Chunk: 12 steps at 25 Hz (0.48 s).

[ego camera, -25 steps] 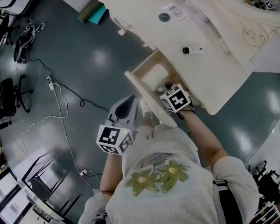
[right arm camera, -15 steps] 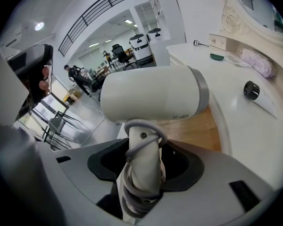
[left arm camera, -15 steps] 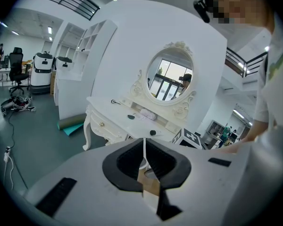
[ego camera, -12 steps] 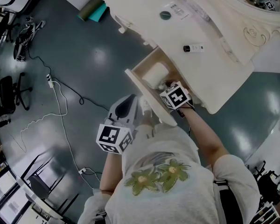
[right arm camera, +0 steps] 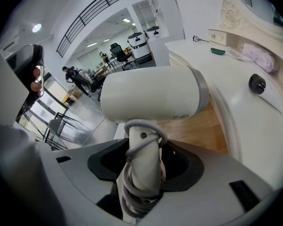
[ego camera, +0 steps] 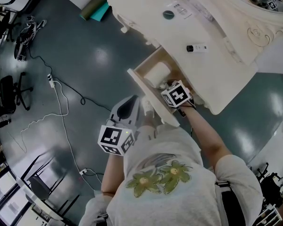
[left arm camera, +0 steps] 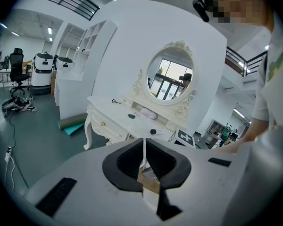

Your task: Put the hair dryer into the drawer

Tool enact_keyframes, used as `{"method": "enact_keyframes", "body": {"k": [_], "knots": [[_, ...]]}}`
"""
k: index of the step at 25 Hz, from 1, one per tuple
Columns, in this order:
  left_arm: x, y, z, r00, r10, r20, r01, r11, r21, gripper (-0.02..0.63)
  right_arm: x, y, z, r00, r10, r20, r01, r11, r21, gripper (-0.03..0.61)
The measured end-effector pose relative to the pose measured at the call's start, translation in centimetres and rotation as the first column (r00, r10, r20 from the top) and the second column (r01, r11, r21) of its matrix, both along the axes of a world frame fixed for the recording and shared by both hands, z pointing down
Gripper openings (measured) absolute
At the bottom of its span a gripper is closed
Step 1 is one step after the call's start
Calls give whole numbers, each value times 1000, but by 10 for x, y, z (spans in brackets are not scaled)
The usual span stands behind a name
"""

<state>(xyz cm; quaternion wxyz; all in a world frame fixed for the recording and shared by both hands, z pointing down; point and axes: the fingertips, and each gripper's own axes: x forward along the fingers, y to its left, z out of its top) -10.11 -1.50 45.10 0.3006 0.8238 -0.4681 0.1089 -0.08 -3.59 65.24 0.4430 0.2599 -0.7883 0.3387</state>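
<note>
Right gripper (right arm camera: 144, 164) nudges toward 11 o'clock, jaws clamping hair dryer (right arm camera: 151, 94) deeper into drawer (right arm camera: 200, 128); I judge release near. Left gripper (left arm camera: 144, 160) jaws pressed together, empty.

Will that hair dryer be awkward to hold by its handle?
Probably top-heavy: the hair dryer carries a bulky barrel above its thin handle, so it may pivot. The cord coiled round the handle likely adds grip, but might shift.

Hair dryer (right arm camera: 153, 95) white (cord (right arm camera: 127, 188) grey); drawer (right arm camera: 198, 131) pale wood; floor (ego camera: 85, 65) dark teal.
</note>
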Motion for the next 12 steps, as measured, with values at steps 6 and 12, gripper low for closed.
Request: {"method": "enact_keyframes", "body": {"k": [6,12], "knots": [[-2,1,1,1000,-2,1,2,1000,-1,23,2,-3,10,1000,24,-17,-24,1000,-18,219],[-6,2,0,1000,-7,1,7,1000,-6,23,3,-5,17,999,43,-29,-44,998,-34,219]]}}
